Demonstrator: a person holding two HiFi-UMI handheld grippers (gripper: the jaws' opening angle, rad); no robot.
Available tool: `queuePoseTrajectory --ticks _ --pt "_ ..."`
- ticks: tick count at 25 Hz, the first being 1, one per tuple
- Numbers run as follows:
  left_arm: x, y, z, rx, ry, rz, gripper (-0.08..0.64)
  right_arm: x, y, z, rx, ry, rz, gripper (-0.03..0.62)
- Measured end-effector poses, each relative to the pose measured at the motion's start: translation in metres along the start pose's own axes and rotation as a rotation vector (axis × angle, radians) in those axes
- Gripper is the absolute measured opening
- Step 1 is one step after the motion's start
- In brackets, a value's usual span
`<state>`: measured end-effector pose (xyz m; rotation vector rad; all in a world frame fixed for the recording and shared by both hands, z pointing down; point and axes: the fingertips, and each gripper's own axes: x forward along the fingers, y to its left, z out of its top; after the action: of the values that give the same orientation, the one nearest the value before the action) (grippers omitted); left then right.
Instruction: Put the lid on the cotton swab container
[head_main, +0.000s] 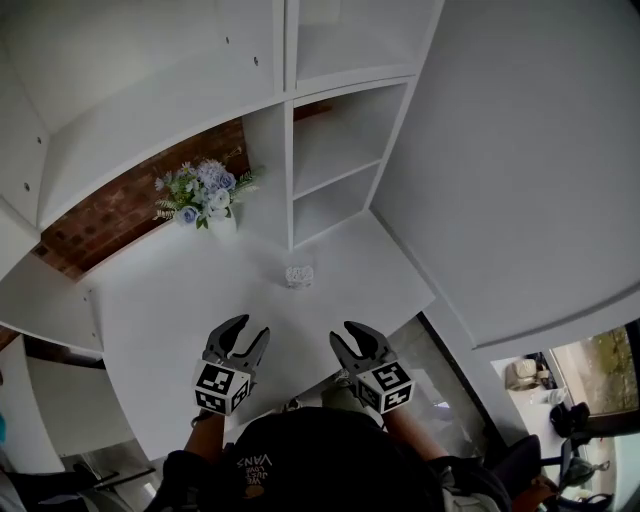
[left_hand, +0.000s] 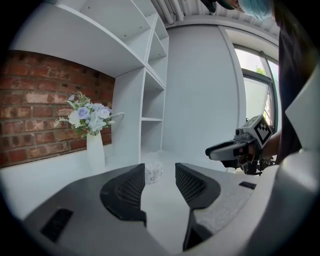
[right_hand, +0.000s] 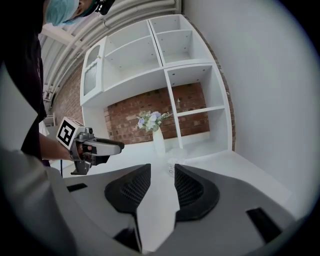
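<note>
At the desk's (head_main: 160, 330) back left corner stands a vase (head_main: 222, 224) of flowers, well clear of any path.

The left gripper (head_main: 250, 328) hovers over the front edge. Its jaws stand partly apart with nothing between the pads; only bare desk shows in the gap.

The container (head_main: 299, 275) sits alone on the desk past mid-depth, nearer the back edge than the front, just in front of the shelves (head_main: 335, 165). It lies straight ahead of both tools, on the line between them, well apart from each. From the left gripper it is forward and a little right; from the right one, forward and a little left. Neither looks clearly nearer. It reads as squat and upright, with no long axis to line up on. I cannot pick out a separate lid (too small to tell whether one is already on).

The right gripper (head_main: 343, 333) also hangs at the front edge, jaws partly apart and empty.

The desk's right edge runs diagonally close behind it. Open desk lies all round the container, so a straight forward reach looks unobstructed.
</note>
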<state>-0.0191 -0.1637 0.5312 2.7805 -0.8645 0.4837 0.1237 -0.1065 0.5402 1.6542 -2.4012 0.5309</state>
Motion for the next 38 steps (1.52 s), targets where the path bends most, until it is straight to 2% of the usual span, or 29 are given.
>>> queuePoseTrajectory --ticks 8,13,21,26,31,38 --pt "0.043 0.017 0.021 0.030 0.007 0.113 0.179 0.051 -0.041 0.009 -0.060 0.062 0.149 0.124" --pt "0.069 0.019 0.024 0.056 0.026 0.120 0.202 0.077 -0.058 0.010 -0.100 0.091 0.217 0.126" --pt "0.116 0.017 0.023 0.216 0.120 0.060 0.237 0.112 -0.076 -0.003 -0.143 0.149 0.286 0.126" --pt "0.140 0.016 0.017 0.315 0.181 -0.005 0.249 0.127 -0.078 -0.019 -0.170 0.193 0.316 0.130" --pt "0.159 0.018 0.009 0.446 0.288 -0.061 0.276 0.135 -0.079 -0.033 -0.187 0.226 0.354 0.132" --pt "0.177 0.024 -0.004 0.560 0.397 -0.139 0.284 0.146 -0.085 -0.052 -0.190 0.278 0.371 0.132"
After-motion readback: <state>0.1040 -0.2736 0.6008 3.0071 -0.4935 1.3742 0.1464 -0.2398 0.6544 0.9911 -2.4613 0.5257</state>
